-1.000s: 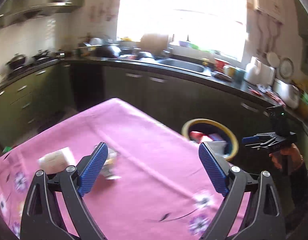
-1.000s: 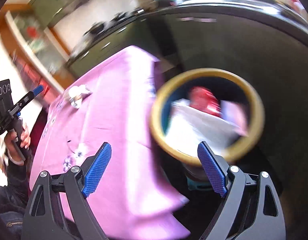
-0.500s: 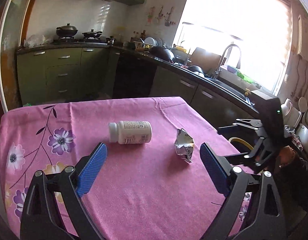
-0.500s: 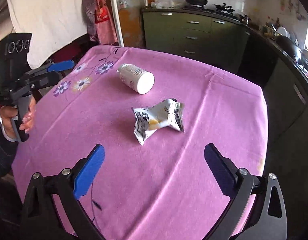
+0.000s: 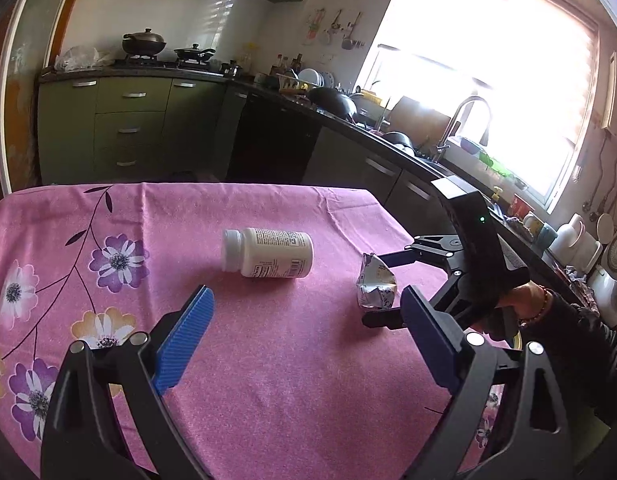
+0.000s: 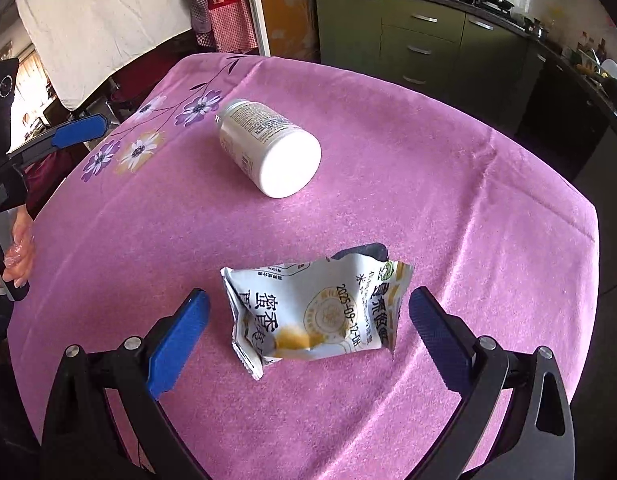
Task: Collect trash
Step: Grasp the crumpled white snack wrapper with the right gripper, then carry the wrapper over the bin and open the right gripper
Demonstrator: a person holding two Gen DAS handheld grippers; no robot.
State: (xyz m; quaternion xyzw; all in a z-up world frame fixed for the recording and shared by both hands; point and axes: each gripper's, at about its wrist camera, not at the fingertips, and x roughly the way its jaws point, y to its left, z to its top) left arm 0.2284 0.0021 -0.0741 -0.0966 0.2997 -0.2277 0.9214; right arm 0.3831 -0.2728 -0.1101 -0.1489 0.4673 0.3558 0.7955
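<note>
A crumpled white snack wrapper [image 6: 316, 312] lies on the pink flowered tablecloth [image 6: 428, 208]. My right gripper [image 6: 308, 300] hangs over it, open, a blue pad on either side and neither touching. In the left wrist view the wrapper [image 5: 374, 286] sits between the right gripper's [image 5: 371, 290] black fingers near the table's right edge. A white pill bottle [image 5: 268, 252] lies on its side beyond my open left gripper [image 5: 306, 308], which holds nothing. From the right wrist, the bottle [image 6: 268, 148] lies past the wrapper, base towards me.
The tablecloth [image 5: 268, 380] ends close on the right, where a sleeved hand [image 5: 524, 300] holds the right gripper. Green cabinets [image 5: 128, 132], a dark counter and a sink under a bright window stand behind. Another hand [image 6: 18, 248] holds the left gripper at the table's left edge.
Both views swung from the yellow-rimmed bin beside the table to the tabletop. The right gripper then came down close over the wrapper. The left gripper has barely moved in the last half second.
</note>
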